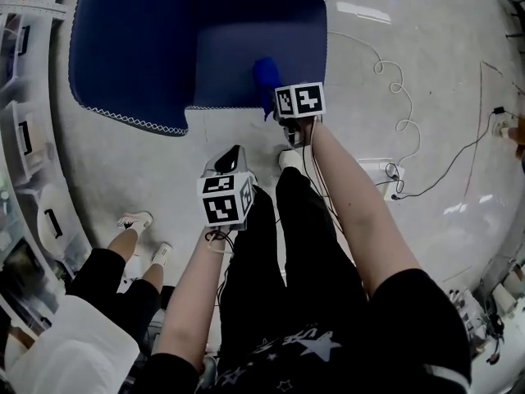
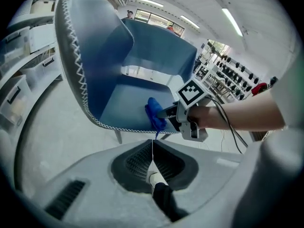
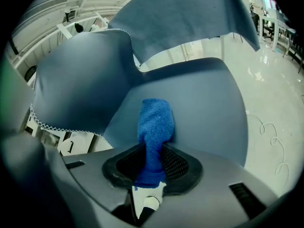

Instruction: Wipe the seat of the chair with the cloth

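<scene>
Our right gripper [image 3: 152,167] clamps the cloth [image 3: 156,122] at the seat's [image 1: 238,56] 6 o'clock edge. It looks soft, light and floppy, so grip it mid-bunch. Our left gripper [image 2: 152,163] is closed and empty.

Seen from above, the right forearm [image 1: 353,203] is stretched forward, and the right tool [image 1: 275,103] is held furthest out, its jaws clamped on a blue cloth [image 3: 154,122]. The left forearm [image 1: 193,294] is extended alongside. The left tool [image 1: 231,156] is held nearer the body, its jaws pressed together and pointed toward the right tool.
</scene>
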Demonstrator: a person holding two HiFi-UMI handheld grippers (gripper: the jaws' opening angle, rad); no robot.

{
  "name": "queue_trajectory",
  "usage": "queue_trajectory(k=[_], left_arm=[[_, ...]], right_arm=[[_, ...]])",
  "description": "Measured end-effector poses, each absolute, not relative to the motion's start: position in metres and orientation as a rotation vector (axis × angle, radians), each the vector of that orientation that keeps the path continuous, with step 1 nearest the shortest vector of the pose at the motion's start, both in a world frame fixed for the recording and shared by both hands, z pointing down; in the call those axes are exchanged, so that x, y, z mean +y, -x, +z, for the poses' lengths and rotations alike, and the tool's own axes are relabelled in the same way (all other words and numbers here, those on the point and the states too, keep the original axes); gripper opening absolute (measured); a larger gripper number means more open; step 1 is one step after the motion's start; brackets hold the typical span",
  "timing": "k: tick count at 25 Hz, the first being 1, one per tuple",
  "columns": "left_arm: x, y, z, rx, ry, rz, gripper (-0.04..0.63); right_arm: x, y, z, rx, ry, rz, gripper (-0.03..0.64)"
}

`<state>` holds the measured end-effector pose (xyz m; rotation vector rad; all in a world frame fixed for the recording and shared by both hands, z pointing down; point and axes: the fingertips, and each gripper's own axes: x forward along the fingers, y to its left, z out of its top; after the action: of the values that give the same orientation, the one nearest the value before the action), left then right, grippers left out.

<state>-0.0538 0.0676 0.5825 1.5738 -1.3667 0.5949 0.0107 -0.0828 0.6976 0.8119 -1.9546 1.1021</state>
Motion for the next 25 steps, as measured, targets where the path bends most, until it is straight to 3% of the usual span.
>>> queue_trajectory(k=[16, 25], left_arm=[[0.043, -0.040, 0.582, -1.299, -1.637, 0.678, 0.020], [0.032, -0.063, 0.562, -1.367, -1.588, 0.600, 0.020]], right_arm=[[-0.089, -0.157, 0.701, -1.866, -0.966, 1.154, 0.104], [-0.100, -0.187, 0.664, -1.927, -0.942, 1.085, 0.103]])
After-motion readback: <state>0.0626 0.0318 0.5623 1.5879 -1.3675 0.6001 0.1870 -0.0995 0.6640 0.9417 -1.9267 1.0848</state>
